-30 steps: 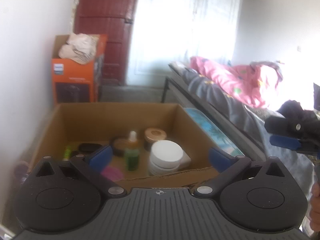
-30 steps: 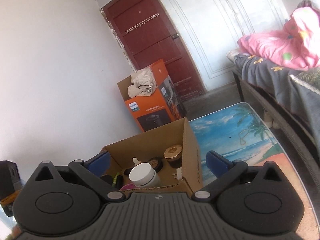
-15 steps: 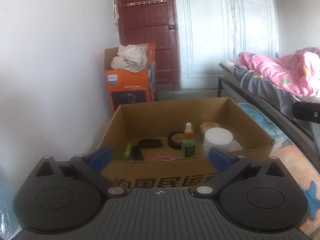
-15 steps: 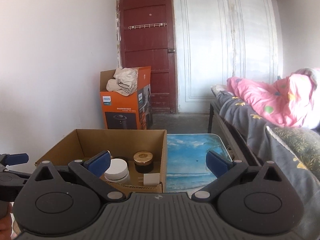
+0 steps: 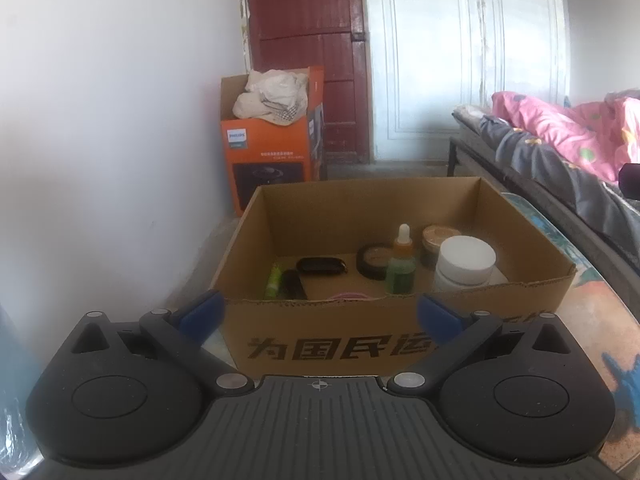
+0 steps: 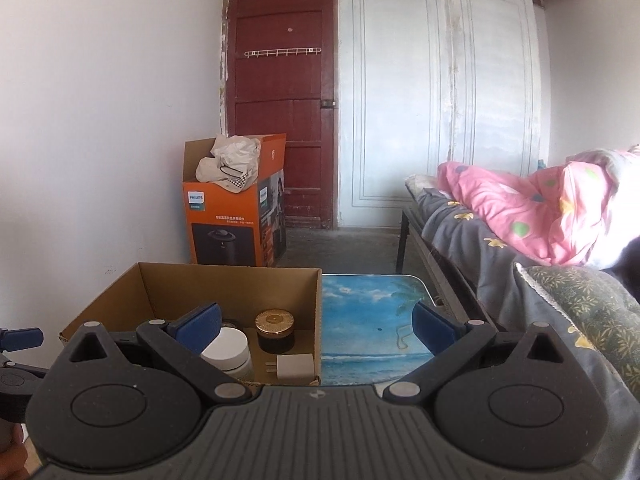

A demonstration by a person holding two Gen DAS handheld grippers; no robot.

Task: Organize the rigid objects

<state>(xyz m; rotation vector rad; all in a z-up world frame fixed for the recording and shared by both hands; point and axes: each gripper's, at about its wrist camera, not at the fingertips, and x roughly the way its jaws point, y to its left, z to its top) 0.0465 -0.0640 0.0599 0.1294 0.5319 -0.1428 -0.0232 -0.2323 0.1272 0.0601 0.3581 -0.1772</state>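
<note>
Left hand-held gripper: jaws spread wide, blue pads empty, held just short of the near wall of the cardboard box.
Right hand-held gripper: jaws equally wide apart, nothing between them, held over the box's right corner and the worktop.
Box position: on the worktop, left of the beach-print surface, near the white wall.
Box contents, left view: green dropper bottle upright at centre; white-lidded jar to its right; gold-lidded jar behind that; round black tin; black oval case; small green tube; a pink rim at the near wall, too hidden to identify.
Right view only: white plug adapter in the box's near right corner; gold-lidded jar's ribbed top; a blue finger tip of the left tool at far left.
Left view only: bottle, tin, case, tube.
Writing: large black Chinese characters on the box front, partly covered; "PHILIPS" on the orange carton by the red door, cloth stuffed in its top.
Surroundings: bed with pink quilt at right.
</note>
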